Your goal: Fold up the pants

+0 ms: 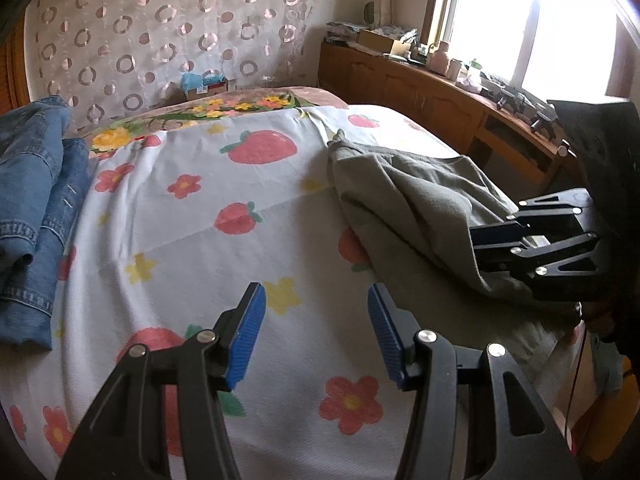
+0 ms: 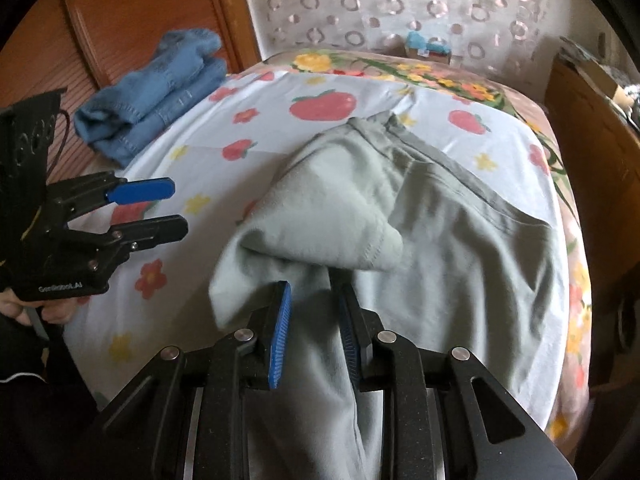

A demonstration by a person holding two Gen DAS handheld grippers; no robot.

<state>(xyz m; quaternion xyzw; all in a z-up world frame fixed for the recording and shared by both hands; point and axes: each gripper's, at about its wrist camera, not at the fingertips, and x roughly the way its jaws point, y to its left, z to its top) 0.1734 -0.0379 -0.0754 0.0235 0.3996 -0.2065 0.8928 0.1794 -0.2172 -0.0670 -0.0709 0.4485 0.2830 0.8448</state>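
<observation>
Grey-green pants (image 2: 440,216) lie crumpled on the bed's right side, one part folded over itself; they also show in the left wrist view (image 1: 412,200). My right gripper (image 2: 314,332) is shut on a bunch of the pants' fabric near the front edge and lifts it; it shows from the side in the left wrist view (image 1: 480,248). My left gripper (image 1: 316,332) is open and empty over the bare sheet, left of the pants; it also shows in the right wrist view (image 2: 172,210).
The bed has a white sheet (image 1: 192,216) with strawberries and flowers. Folded blue jeans (image 1: 32,200) lie at its far left, also in the right wrist view (image 2: 160,92). A wooden cabinet (image 1: 420,92) with clutter runs along the right under a window.
</observation>
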